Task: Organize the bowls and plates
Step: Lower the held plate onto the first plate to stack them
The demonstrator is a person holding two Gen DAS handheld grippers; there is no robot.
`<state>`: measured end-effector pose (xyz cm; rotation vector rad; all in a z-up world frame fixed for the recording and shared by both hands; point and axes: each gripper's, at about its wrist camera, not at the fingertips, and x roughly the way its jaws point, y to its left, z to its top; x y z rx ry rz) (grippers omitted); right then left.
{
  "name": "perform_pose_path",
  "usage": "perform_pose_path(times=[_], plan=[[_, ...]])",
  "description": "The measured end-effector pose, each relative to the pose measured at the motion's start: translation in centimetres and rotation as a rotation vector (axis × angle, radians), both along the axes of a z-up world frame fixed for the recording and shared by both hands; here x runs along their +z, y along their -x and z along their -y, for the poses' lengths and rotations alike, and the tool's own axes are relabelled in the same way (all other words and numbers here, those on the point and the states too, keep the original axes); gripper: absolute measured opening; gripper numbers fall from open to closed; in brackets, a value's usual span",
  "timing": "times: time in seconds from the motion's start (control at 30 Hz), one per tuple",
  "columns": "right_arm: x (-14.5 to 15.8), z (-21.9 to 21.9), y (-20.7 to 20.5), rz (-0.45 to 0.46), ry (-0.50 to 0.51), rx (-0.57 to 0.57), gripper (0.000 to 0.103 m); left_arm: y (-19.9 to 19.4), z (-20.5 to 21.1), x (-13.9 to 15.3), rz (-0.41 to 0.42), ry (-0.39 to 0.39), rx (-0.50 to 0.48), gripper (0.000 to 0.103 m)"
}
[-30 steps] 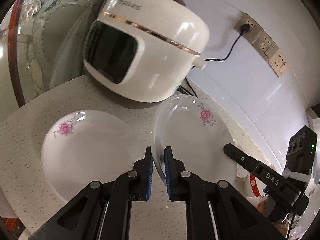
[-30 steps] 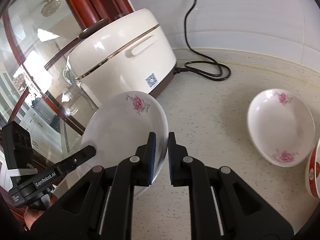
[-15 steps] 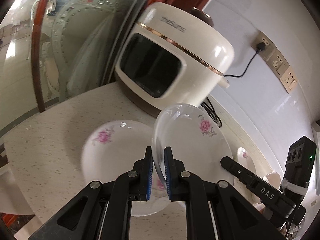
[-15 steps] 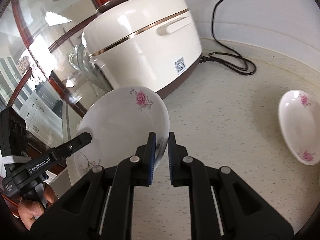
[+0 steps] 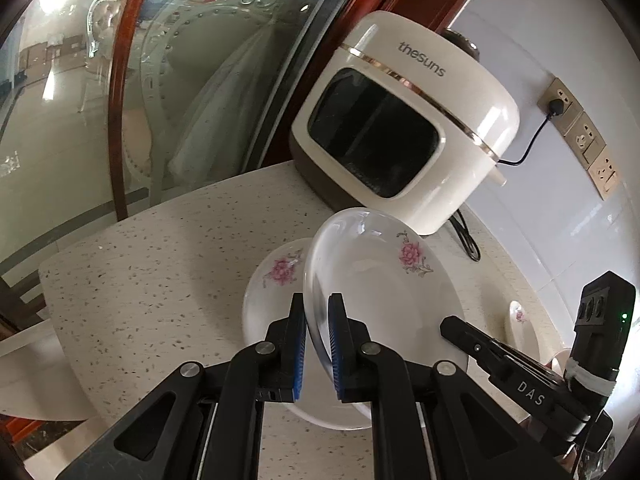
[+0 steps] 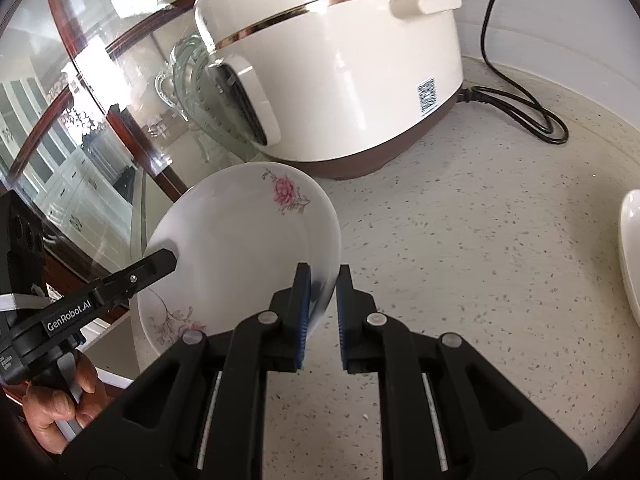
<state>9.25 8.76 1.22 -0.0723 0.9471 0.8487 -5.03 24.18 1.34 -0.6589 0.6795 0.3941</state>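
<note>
**Plate carried over the one lying on the counter**

Since a second ago my view has swung away: the rice cooker [image 5: 404, 140] sits further back and higher in my left camera, and the plate lying on the counter [image 5: 160, 272] has slid from beside my left fingers to behind the plate I hold.

Both my tools grip one white plate with a pink flower [image 5: 384, 292]. My left gripper [image 5: 317, 344] is clamped on its near rim, blue pads [image 5: 301, 352] pressed either side. My right gripper [image 6: 320, 312] has the opposite rim between its fingers; the left pad touches the plate, but a gap shows on the right, so I cannot tell whether that one is truly clamped. The plate is tilted and held up off the counter.

Nothing lies in the held plate. Beneath and behind it, near the counter's rounded front edge, rests a second flowered plate [image 5: 272, 288], flat, with the held plate overlapping it in my left view.

The rice cooker stands at the back of the counter against the wall, its black cord [image 6: 516, 104] looped on the surface beside it and running up to a wall socket [image 5: 558, 104]. Curved glass with a red-brown wooden frame [image 5: 120, 92] bounds the counter's left side. Another white dish [image 6: 630, 248] sits at the right edge of my right view, well apart from the grippers.
</note>
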Motion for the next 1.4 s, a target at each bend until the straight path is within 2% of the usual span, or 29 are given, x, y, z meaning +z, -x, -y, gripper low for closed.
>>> perform_pose_path(times=[0.63,1.03,1.13,1.4], plan=[[-1.3,-1.8,1.3,0.031,0.071,0.040,0.018,0.7,-0.4,-1.0,-0.034,-0.019,0.023,0.011],[-1.6,-3.0,2.7,0.131,0.133,0.056,0.026,0.9,0.0,-1.5,-0.065,-0.083,0.020,0.012],[-1.7,-3.2,3.0,0.155,0.150,0.057,0.026,1.0,0.2,-1.2,-0.071,-0.121,0.022,0.013],[-1.8,-3.4,3.0,0.158,0.159,0.063,0.030,1.3,0.5,-1.2,-0.092,-0.165,0.011,0.014]])
